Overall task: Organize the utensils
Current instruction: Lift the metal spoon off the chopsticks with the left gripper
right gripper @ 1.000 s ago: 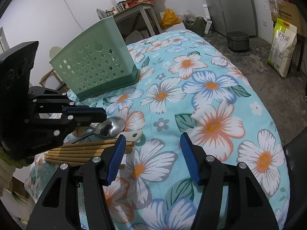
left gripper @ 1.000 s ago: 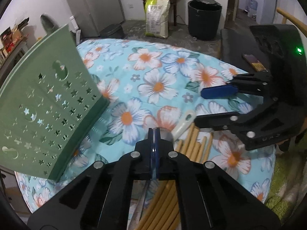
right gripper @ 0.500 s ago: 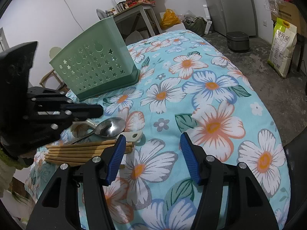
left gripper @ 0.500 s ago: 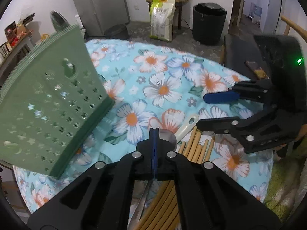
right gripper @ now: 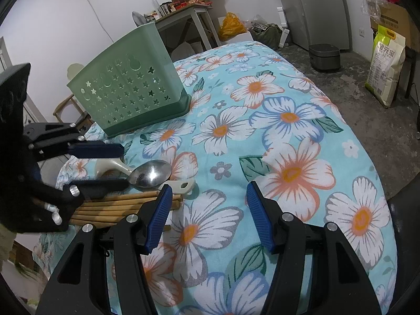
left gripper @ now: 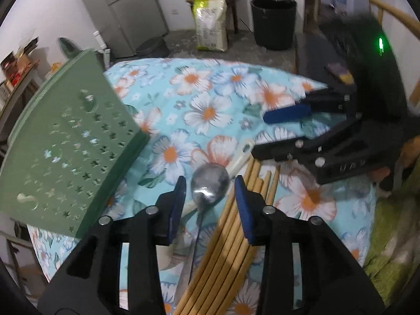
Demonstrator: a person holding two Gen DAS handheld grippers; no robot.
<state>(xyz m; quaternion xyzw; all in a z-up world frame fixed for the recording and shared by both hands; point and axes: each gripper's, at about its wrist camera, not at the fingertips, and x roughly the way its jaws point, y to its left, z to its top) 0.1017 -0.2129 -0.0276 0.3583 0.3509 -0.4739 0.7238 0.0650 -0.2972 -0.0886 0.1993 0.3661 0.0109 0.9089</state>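
Note:
A metal spoon (left gripper: 210, 183) lies on the floral tablecloth beside a bundle of wooden chopsticks (left gripper: 231, 236) and a cream plastic spoon (left gripper: 240, 158). My left gripper (left gripper: 210, 191) is open, its blue pads on either side of the metal spoon's bowl. It shows at the left in the right wrist view (right gripper: 110, 165), above the metal spoon (right gripper: 151, 174) and chopsticks (right gripper: 115, 207). My right gripper (right gripper: 210, 215) is open and empty over the cloth, right of the utensils. A green perforated utensil basket (right gripper: 128, 94) stands behind them.
The table's far edge drops to a concrete floor with a black bin (left gripper: 274, 21), a rice bag (right gripper: 386, 71) and a fridge (right gripper: 317, 10). A cluttered side table (right gripper: 183, 8) stands behind the basket. A wooden chair (left gripper: 393, 18) is at the right.
My left gripper was shut and has opened around the metal spoon's bowl, moving slightly nearer the utensils. The right gripper has stayed still and open.

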